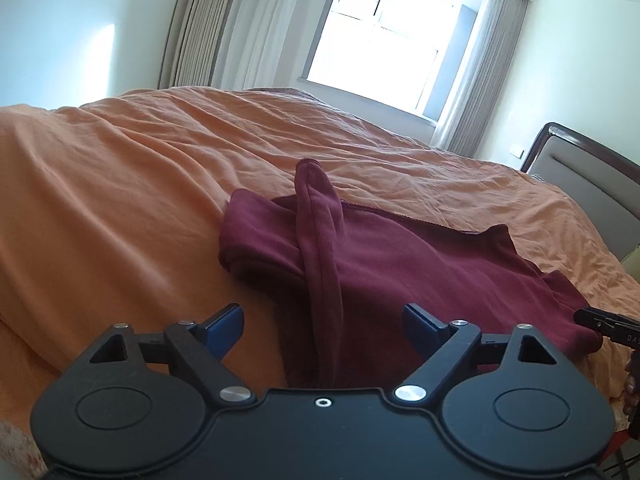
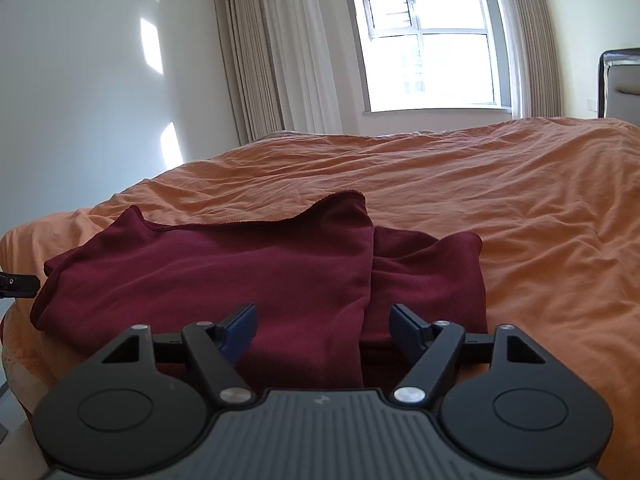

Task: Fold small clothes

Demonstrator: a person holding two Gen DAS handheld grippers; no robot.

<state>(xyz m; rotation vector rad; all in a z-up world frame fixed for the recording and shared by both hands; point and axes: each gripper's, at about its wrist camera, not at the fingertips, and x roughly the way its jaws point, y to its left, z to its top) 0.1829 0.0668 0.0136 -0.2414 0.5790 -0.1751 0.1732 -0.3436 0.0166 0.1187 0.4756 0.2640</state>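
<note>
Both claws spread, maroon garment dead ahead on the bed

My left claw [image 1: 322, 320] is spread wide with nothing pinched; the sleeve [image 1: 320, 248] runs straight away from me between the pads, its long axis lined up with where I'm pointing. My right claw [image 2: 322, 322] is spread too, empty, over the near edge of the maroon garment [image 2: 224, 272], right at the fold line where 1 flap overlaps the other. The whole thing lies flat on the orange bedspread [image 2: 540, 208], just ahead of both. I'd say left is better placed for the sleeve.
</note>
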